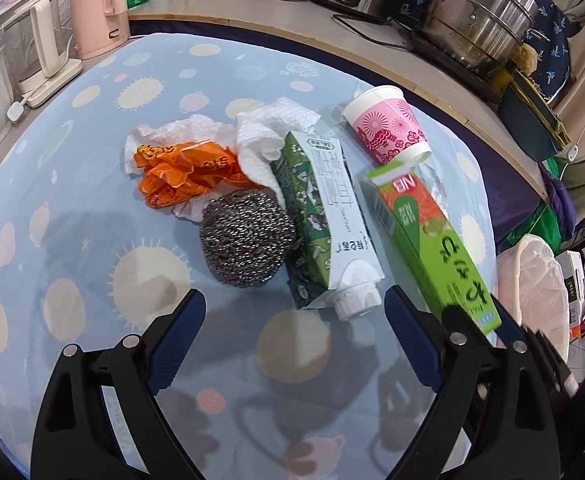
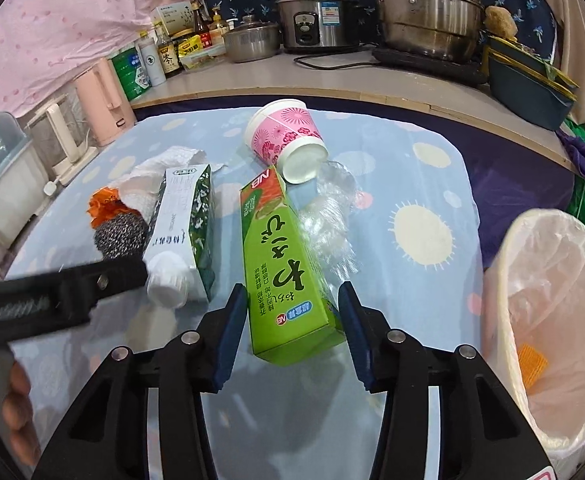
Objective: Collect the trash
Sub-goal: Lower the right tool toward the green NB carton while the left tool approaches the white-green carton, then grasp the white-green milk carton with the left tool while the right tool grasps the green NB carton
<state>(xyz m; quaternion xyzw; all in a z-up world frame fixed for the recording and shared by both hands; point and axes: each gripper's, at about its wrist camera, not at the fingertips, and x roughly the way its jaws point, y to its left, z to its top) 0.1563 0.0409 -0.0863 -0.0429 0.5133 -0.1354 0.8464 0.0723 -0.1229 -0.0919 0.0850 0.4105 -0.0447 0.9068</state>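
Straddling the near end of the green box (image 2: 282, 276), your right gripper (image 2: 292, 320) had come in along the box's length, so that its two blue pads faced the long side walls. That suited the shape: the box lay flat on the patterned tablecloth (image 2: 432, 184), its narrow width fitting between the pads. The left pad (image 2: 230, 336) stood at or just touching the box's edge; the right pad (image 2: 354, 336) showed a thin gap, so the fingers were about half open with the box between them, not yet clenched on it.

Beside the table, on your right, the lined waste bin (image 2: 532, 248) stood open and near, probably the reason this item was taken by the right hand.

Your left gripper (image 1: 294, 340) hung above the cloth with its fingers spread wide and nothing between them, just short of the capped end of the white-and-green carton (image 1: 328, 224).

Remaining litter lay clustered beyond:
- the steel scourer (image 1: 246, 238), touching the carton's side;
- the orange wrapper (image 1: 184, 178) on crumpled white paper towels (image 1: 264, 132);
- the pink paper cup (image 1: 386, 126), tipped over by the box's far end;
- clear plastic film (image 2: 328, 216) beside the box.

None of these had been collected.
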